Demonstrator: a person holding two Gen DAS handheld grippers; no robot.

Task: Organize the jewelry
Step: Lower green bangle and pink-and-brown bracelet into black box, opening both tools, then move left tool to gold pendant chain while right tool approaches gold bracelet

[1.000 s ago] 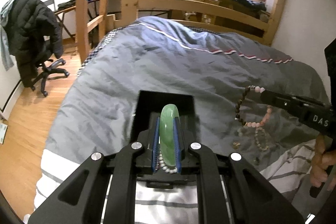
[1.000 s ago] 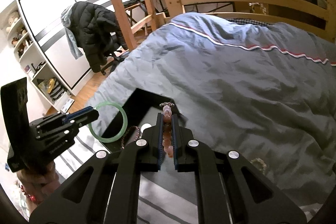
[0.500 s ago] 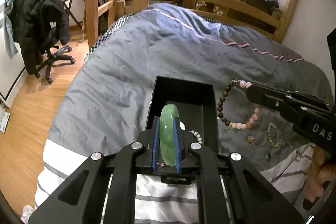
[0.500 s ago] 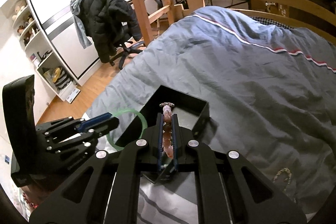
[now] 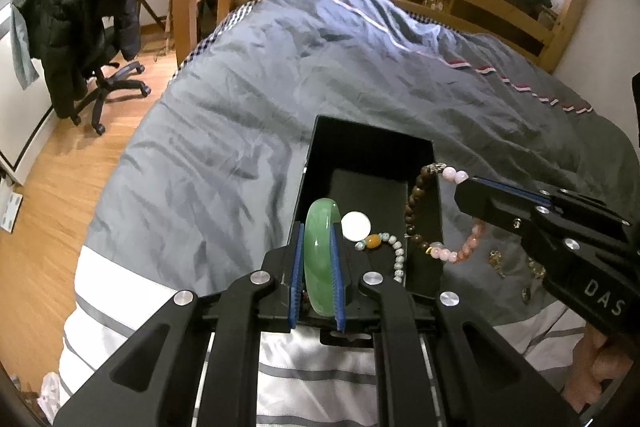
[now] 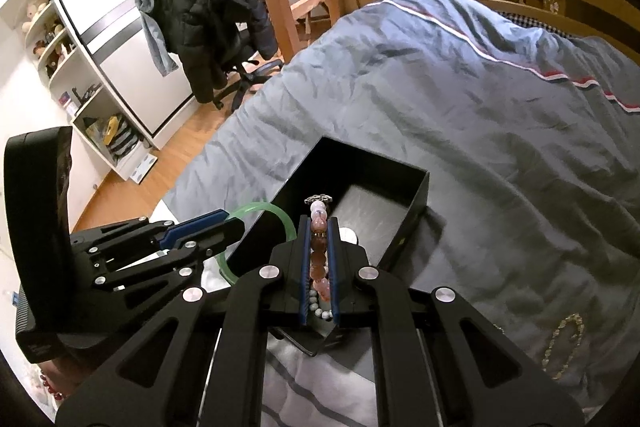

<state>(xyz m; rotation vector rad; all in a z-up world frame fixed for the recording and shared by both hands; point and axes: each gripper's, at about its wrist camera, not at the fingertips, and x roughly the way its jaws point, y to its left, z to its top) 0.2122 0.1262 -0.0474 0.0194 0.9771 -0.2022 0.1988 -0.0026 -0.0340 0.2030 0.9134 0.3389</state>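
Both grippers over black box [image 5: 372,151]: left gripper [image 5: 318,259] pinching green bangle [image 5: 320,247], right gripper [image 6: 319,259] beaded bracelet [image 6: 319,231].

My bangle [image 5: 319,259] looks glossy, translucent green stone; box [image 5: 372,155] matt black; duvet [image 5: 248,131] creased grey cloth.

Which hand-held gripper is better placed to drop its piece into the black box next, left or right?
Probably the left hand-held gripper: its green bangle hangs over the black box. The right hand-held gripper holds its beaded bracelet at the right wall, partly outside.
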